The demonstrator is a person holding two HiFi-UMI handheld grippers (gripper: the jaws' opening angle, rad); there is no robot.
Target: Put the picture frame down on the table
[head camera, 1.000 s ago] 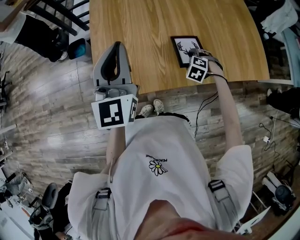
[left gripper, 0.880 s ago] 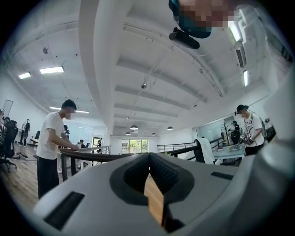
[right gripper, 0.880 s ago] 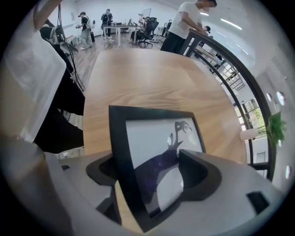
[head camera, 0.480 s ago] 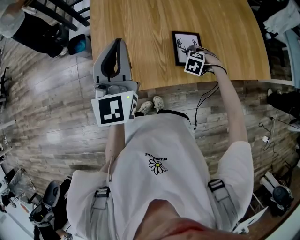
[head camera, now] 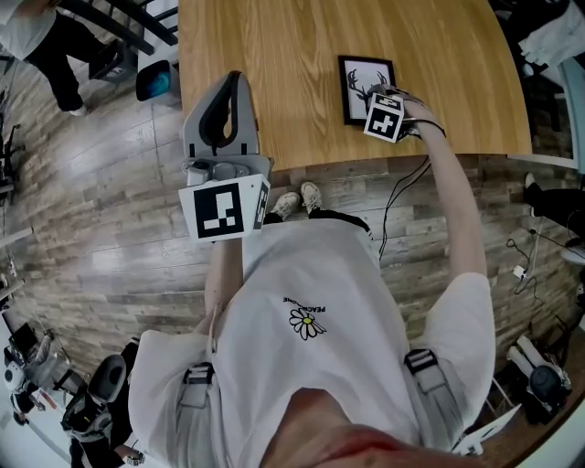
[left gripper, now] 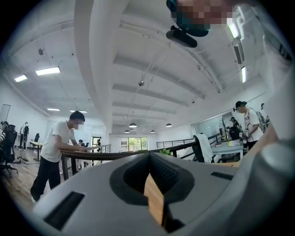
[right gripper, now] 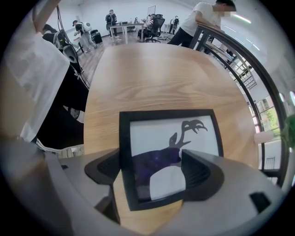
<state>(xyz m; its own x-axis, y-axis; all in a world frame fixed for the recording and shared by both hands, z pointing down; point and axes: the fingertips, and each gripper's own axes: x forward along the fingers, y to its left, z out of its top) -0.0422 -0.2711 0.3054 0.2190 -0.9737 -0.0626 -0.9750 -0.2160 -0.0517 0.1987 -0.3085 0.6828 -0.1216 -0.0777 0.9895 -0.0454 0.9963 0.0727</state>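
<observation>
A black picture frame (head camera: 364, 84) with a deer silhouette shows over the near right part of the wooden table (head camera: 274, 55). My right gripper (head camera: 384, 95) is shut on its near edge. In the right gripper view the frame (right gripper: 168, 138) sits between the jaws of that gripper (right gripper: 154, 174), one jaw behind its left edge and the other across the glass. I cannot tell whether the frame rests on the wood. My left gripper (head camera: 232, 84) hangs near the table's front edge at the left. It is shut and holds nothing, and it points up at the ceiling (left gripper: 154, 193).
A cable (head camera: 402, 196) hangs off the table's front edge by the right arm. A person (head camera: 41, 46) and a dark chair (head camera: 119, 27) are on the floor at the far left. A railing (right gripper: 239, 50) runs along the table's far side.
My right gripper has carried the frame a little farther over the table, away from the front edge. The left gripper has barely moved.
</observation>
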